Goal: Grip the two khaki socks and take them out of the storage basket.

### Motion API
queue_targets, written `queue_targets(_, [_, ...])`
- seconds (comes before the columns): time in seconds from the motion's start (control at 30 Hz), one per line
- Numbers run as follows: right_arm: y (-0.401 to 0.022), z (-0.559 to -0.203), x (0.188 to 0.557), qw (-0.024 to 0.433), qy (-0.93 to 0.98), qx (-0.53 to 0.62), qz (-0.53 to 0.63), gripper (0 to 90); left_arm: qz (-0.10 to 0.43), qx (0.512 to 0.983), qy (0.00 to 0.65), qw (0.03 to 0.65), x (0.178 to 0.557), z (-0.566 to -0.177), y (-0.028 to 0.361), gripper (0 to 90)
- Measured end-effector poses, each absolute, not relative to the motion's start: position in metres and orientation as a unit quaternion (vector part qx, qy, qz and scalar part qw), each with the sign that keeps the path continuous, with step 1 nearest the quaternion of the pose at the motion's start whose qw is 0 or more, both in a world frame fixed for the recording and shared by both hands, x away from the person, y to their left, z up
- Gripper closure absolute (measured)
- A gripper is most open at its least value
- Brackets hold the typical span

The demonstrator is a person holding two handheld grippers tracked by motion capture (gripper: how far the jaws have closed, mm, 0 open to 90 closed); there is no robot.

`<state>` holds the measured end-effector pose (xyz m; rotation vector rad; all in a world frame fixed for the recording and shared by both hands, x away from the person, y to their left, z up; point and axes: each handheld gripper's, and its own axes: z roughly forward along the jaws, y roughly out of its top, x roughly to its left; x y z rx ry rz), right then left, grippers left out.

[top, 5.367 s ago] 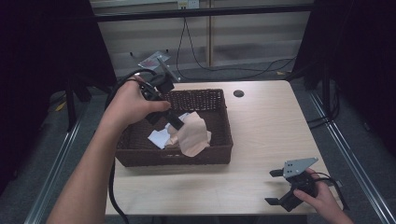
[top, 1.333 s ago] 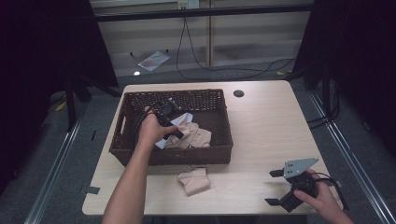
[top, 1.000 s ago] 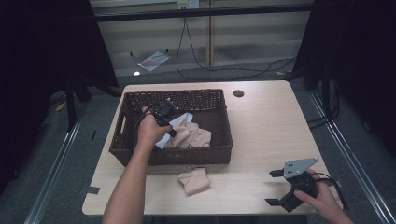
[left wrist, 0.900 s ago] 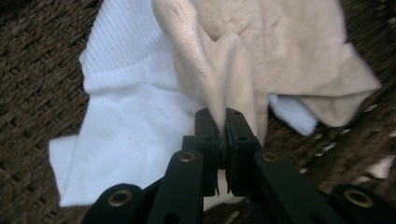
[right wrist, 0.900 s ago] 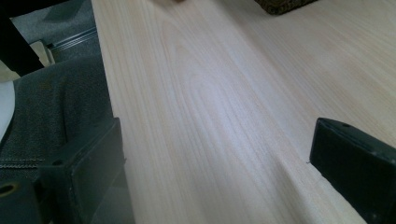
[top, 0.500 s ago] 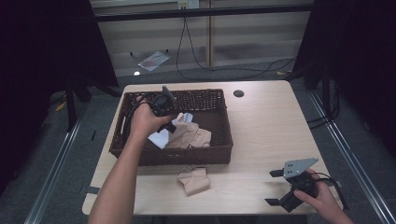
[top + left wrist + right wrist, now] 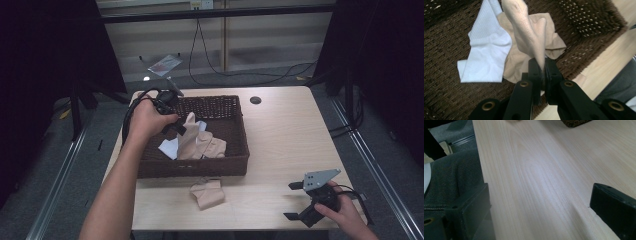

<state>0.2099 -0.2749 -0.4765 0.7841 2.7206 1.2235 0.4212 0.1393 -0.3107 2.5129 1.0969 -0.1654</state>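
A dark wicker basket point(image 7: 235, 165) stands on the wooden table point(image 7: 285, 140). Inside lie a white sock point(image 7: 484, 57) point(image 7: 169, 148) and a beige sock point(image 7: 200, 142). My left gripper point(image 7: 181, 129) point(image 7: 542, 72) is shut on one end of the beige sock point(image 7: 529, 35), which hangs stretched up from the pile, above the basket floor. A second beige sock point(image 7: 207, 194) lies folded on the table in front of the basket. My right gripper point(image 7: 295, 201) point(image 7: 541, 205) rests at the table's front right corner, jaws wide apart with bare wood between them.
A round cable hole point(image 7: 255, 100) sits at the table's far edge. Cables and a shiny packet point(image 7: 162, 64) lie on the floor behind the table. Dark curtains flank both sides.
My left gripper has risen above the basket, pulling the beige sock up with it. The right gripper has stayed in place.
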Motion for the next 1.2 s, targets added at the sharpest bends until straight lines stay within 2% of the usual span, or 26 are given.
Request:
queue_targets(0.73, [-0.274, -0.477, 0.21, 0.028, 0.882, 0.251, 0.397, 2.7, -0.086, 0.894, 0.384, 0.213, 0.402, -0.255, 0.129, 85.5])
queue_targets(1.2, [-0.273, -0.478, 0.21, 0.028, 0.883, 0.25, 0.397, 2.7, -0.112, 0.9, 0.363, 0.214, 0.389, -0.243, 0.124, 85.5])
